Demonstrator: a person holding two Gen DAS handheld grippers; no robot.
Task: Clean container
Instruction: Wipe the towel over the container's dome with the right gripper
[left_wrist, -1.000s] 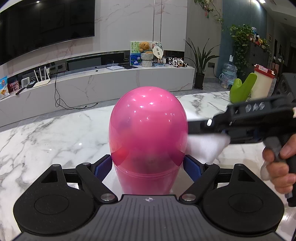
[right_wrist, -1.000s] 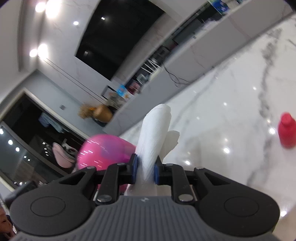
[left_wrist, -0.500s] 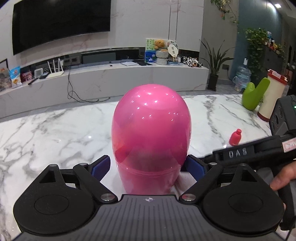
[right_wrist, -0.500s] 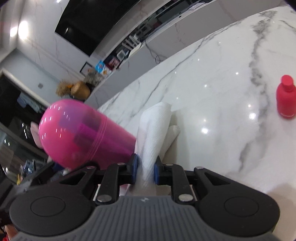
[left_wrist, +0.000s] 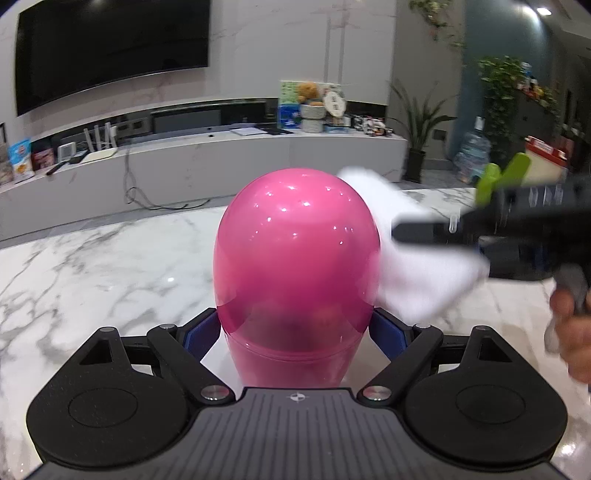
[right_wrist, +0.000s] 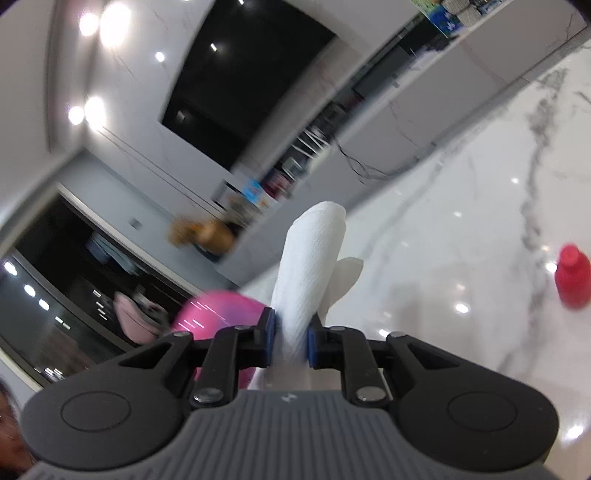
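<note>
The left gripper (left_wrist: 295, 328) fingers clamp the pink container (left_wrist: 297, 258) above the marble tabletop (left_wrist: 92, 266). The right gripper (right_wrist: 290, 332) pinches a white paper towel (right_wrist: 310, 266), now raised against the container's upper right side from low beside its base; a red bottle (right_wrist: 574, 282) stands farther off.

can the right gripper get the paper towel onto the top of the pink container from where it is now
Probably yes. The right gripper grips the paper towel right beside the pink container, whose dome is bare; the left gripper clamps only its lower part.

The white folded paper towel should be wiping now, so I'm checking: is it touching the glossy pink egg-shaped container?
Cannot tell. In the left wrist view the motion-blurred white folded paper towel overlaps the glossy pink egg-shaped container's right edge, showing neither contact nor gap.
</note>
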